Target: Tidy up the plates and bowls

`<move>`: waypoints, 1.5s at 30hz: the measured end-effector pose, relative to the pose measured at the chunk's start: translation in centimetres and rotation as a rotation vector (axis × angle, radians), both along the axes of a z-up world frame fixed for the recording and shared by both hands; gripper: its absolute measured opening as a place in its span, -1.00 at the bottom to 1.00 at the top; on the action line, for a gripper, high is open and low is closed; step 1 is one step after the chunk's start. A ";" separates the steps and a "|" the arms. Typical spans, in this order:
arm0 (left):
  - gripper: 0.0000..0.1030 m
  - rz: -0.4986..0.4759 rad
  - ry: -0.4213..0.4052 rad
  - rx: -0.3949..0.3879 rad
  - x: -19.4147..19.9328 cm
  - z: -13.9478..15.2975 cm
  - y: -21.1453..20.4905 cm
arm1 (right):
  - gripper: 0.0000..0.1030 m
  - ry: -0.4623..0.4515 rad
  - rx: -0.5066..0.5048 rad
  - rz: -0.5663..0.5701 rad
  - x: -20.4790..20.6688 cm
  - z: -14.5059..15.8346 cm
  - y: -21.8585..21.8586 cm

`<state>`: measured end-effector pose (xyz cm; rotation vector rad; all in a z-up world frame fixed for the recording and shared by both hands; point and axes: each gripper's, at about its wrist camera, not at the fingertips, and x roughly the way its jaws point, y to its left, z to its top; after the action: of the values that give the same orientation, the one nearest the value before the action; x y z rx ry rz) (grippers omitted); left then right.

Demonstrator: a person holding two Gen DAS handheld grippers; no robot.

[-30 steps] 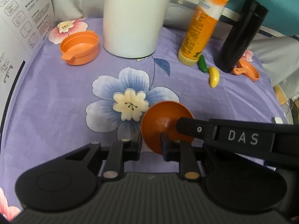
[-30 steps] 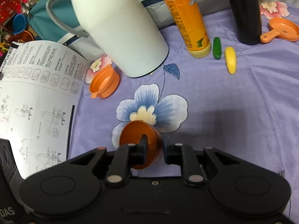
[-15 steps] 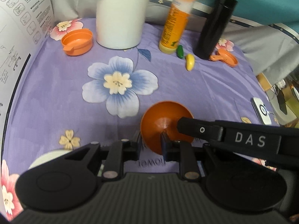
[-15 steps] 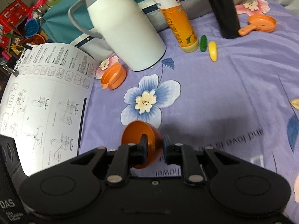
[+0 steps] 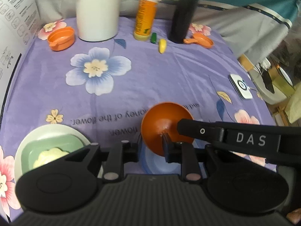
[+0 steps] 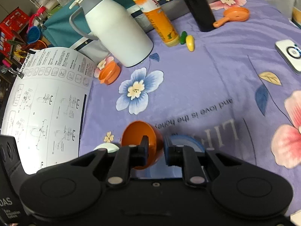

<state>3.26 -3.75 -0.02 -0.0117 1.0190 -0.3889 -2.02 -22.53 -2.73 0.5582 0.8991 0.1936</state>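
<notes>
Both grippers are shut on one dark orange bowl (image 5: 165,120), held tilted above the purple cloth. My left gripper (image 5: 152,146) pinches its near rim; the bowl also shows in the right wrist view (image 6: 139,135), where my right gripper (image 6: 156,150) grips its wall. A blue plate (image 6: 186,141) lies on the cloth just under the bowl and shows in the left wrist view (image 5: 160,163) too. A white plate (image 5: 45,130) at the lower left carries a green square dish (image 5: 54,145) with a pale yellow flower-shaped piece inside.
At the back stand a white jug (image 6: 118,35), an orange bottle (image 6: 160,20) and a black flask (image 6: 199,5). A small orange bowl (image 5: 61,38), an orange toy pan (image 5: 200,41), green and yellow toy vegetables (image 5: 161,45), a paper sheet (image 6: 47,103) and a white device (image 5: 241,85) lie around.
Both grippers have carried the orange bowl back toward the near side of the cloth. The blue plate and the white plate with the green dish have come into view below.
</notes>
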 end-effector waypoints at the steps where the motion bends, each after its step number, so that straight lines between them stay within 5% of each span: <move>1: -0.56 -0.007 0.001 0.004 -0.3 -0.1 -0.2 | -0.67 0.004 0.001 -0.002 -0.4 -0.1 -0.2; 35: -0.42 -0.072 0.054 0.064 -1.1 -2.9 -2.8 | -0.57 0.095 0.042 -0.031 -2.0 -3.2 -1.6; 39: 0.29 -0.067 0.024 0.065 -1.3 -2.3 -2.7 | -0.17 0.085 0.051 -0.026 -1.9 -3.0 -1.6; 41: 0.52 -0.063 -0.023 0.067 -1.8 -1.4 -2.6 | 0.34 0.069 0.053 -0.030 -2.0 -2.6 -1.6; 43: 0.87 -0.059 -0.073 0.067 -2.2 -0.4 -2.2 | 0.57 0.047 0.053 -0.037 -2.1 -2.1 -1.7; 45: 1.00 -0.047 -0.124 0.073 -2.7 0.4 -1.8 | 0.76 0.025 0.045 -0.043 -2.2 -1.4 -1.8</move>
<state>0.61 -5.55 0.37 0.1014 0.9121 -0.3906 -4.20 -24.33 -4.18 0.6226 0.9084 0.1682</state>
